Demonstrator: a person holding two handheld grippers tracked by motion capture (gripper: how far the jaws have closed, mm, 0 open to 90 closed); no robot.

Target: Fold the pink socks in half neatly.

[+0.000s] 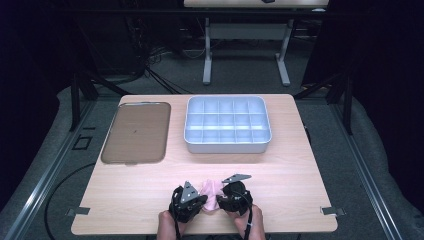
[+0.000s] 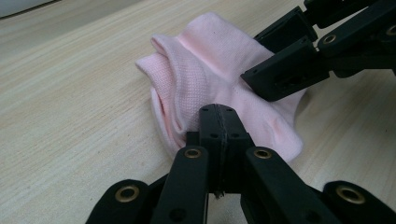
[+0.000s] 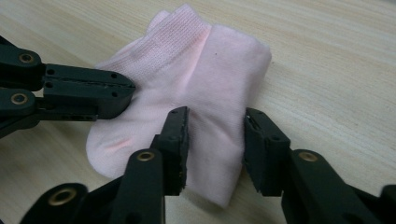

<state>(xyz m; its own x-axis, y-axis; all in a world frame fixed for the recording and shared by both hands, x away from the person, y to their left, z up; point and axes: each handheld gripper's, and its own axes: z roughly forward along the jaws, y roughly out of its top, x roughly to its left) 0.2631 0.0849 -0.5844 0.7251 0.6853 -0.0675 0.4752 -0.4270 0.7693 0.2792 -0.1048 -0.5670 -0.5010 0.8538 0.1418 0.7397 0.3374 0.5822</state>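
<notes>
1. A pale pink sock (image 2: 219, 70) is being seen lying folded on the light wood counter (image 1: 125, 185), near the front edge, between the two hand-held grippers.
2. Its ribbed cuff is being shown bunched and doubled over at one end, while the smoother foot part is spreading flat beside it; a few tiny dark specks are being seen on the knit.
3. The left hand-held gripper (image 2: 218, 116) is being kept clenched, its jaws pressed together on a fold at the sock's edge, so the sock is being grasped there.
4. The right hand-held gripper (image 3: 214, 140) is being held with its jaws parted astride the foot part of the sock; a gap is being left between the pads and the cloth, so nothing is being gripped by it.
5. In the high view, a brown tray (image 1: 136, 132) is being shown at the far left of the counter, with a white divided box (image 1: 227, 145) just beside it at the middle, both well apart from the sock.
6. That view is also showing the two hands (image 1: 167, 225) coming in from the bottom edge, which the gripper views are leaving out.
7. The gripper views, in turn, are giving the sock's ribbing and folds, which are being lost to smallness from above.
8. From the left gripper view, the right hand-held gripper is being seen resting on the sock from the upper right.
</notes>
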